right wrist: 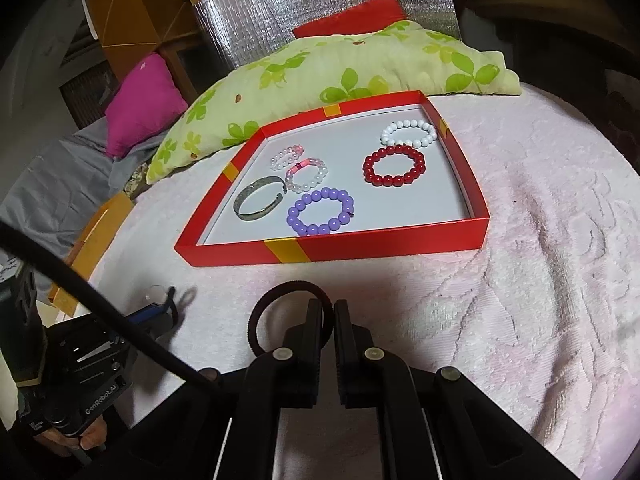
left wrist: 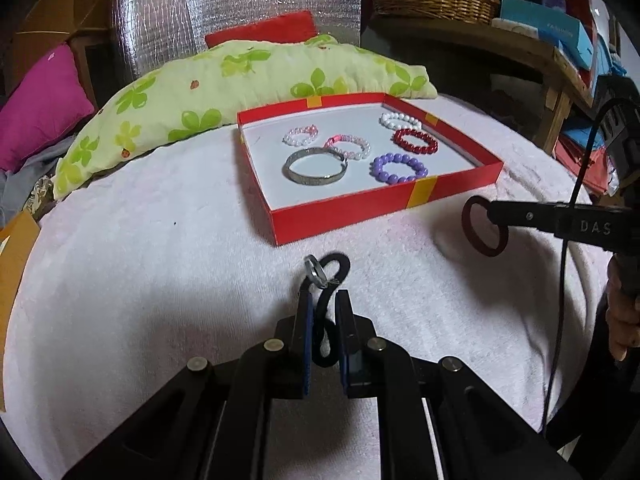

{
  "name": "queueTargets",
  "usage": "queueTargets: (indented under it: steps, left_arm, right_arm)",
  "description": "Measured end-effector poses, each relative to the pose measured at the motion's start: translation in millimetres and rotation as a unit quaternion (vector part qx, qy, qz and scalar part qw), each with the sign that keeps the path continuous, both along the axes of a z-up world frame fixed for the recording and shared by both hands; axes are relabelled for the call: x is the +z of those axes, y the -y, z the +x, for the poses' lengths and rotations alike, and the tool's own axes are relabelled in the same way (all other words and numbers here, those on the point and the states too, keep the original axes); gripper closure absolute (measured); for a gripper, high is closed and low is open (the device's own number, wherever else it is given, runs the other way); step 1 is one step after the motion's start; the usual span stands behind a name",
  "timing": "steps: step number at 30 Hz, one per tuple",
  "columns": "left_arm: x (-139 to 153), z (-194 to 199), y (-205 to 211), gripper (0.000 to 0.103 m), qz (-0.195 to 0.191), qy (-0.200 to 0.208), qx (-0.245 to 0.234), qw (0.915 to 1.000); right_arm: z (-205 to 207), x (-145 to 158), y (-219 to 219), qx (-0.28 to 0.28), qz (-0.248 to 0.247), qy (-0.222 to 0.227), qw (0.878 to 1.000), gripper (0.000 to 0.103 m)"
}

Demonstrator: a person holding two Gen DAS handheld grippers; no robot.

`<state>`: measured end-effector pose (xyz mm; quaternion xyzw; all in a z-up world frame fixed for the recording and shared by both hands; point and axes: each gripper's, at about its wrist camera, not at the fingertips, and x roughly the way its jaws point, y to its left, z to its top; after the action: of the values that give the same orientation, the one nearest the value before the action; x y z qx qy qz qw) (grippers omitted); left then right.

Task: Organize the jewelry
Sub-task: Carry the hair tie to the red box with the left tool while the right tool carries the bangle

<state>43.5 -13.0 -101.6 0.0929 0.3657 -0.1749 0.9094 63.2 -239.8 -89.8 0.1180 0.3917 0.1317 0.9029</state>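
Closest in, your left gripper pinches a black cord with a silver ring dangling at its tip, fingers clamped on it above the pink towel. Your right gripper nips a dark red band, jaws nearly touching. Both pieces look ready for delivery, so the next move calls for a lift over the near wall of the red box. Inside lie six pieces: one metal bangle, five beaded bracelets: purple, red, white and two pinkish ones.
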Motion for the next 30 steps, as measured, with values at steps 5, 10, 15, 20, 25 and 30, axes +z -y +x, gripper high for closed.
queueTargets:
  steps: [5, 10, 15, 20, 25, 30]
  left_arm:
    - [4.4, -3.9, -1.8, 0.092, -0.019, 0.001, 0.000, 0.9998]
    - [5.3, -3.3, -7.0, 0.092, -0.036, -0.005, 0.006, 0.9993]
    - [2.3, 1.8, -14.7, 0.092, -0.048, -0.016, 0.022, 0.9985]
    - [1.7, 6.1, -18.0, 0.091, -0.051, -0.018, 0.039, 0.9978]
    - [-4.8, 12.4, -19.4, 0.052, -0.059, -0.040, 0.049, 0.9963]
    - [-11.1, 17.1, -14.3, 0.048, -0.051, -0.048, 0.047, 0.9965]
  right_arm:
    - [-0.5, 0.9, 2.1, -0.003, 0.009, -0.001, 1.000, 0.096]
    - [-0.5, 0.8, 3.6, -0.004, 0.014, -0.003, 1.000, 0.096]
    - [-0.8, 1.6, 4.4, -0.005, 0.016, -0.003, 1.000, 0.096]
    - [-0.8, 0.1, 6.4, -0.005, 0.021, -0.008, 1.000, 0.096]
    - [-0.1, 0.2, 6.5, -0.005, 0.024, -0.009, 1.000, 0.096]
    - [0.4, 0.1, 5.9, -0.004, 0.023, -0.010, 1.000, 0.096]
